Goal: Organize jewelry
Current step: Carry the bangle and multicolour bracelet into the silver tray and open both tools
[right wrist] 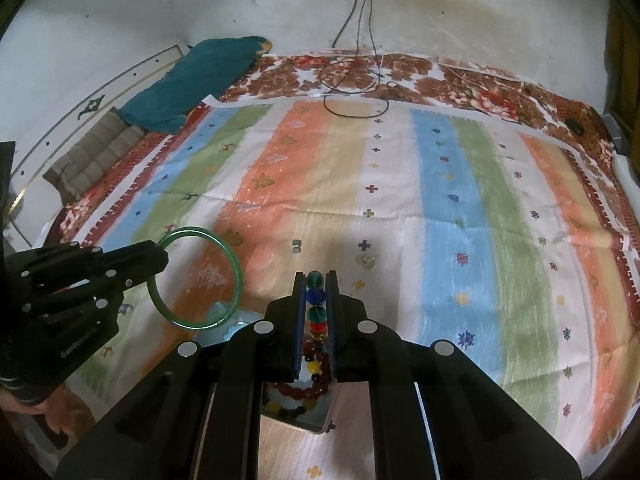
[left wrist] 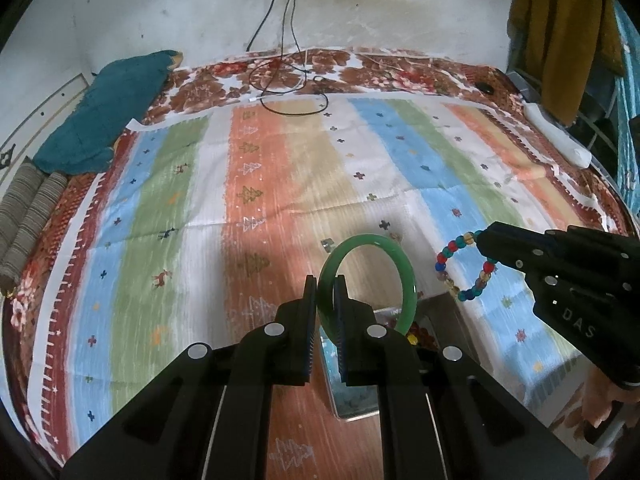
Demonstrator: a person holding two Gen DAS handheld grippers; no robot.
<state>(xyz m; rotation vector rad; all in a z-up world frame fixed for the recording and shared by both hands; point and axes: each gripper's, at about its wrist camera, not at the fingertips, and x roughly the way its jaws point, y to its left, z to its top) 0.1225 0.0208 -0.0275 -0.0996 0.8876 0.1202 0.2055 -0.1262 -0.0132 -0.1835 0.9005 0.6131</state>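
Observation:
My left gripper [left wrist: 325, 280] is shut on a green bangle [left wrist: 404, 268], which stands upright above a metal box [left wrist: 356, 396] on the striped bedsheet. The right wrist view shows the same bangle [right wrist: 234, 268] in the left gripper [right wrist: 162, 258], at the left. My right gripper [right wrist: 316, 276] is shut on a bracelet of coloured beads [right wrist: 315, 300], edge-on between its pads. From the left wrist view that bead bracelet [left wrist: 444, 258] hangs as a loop from the right gripper [left wrist: 482, 240]. Below it the box [right wrist: 316, 420] holds dark red and yellow bead strings [right wrist: 298, 394].
The striped sheet [left wrist: 280, 184] covers a bed against a white wall. Black cables [left wrist: 296, 92] trail from a wall socket onto the far edge. A teal cloth [left wrist: 108, 108] and a rolled mat [left wrist: 28, 216] lie at the left. A white power strip [left wrist: 560, 140] lies at the right.

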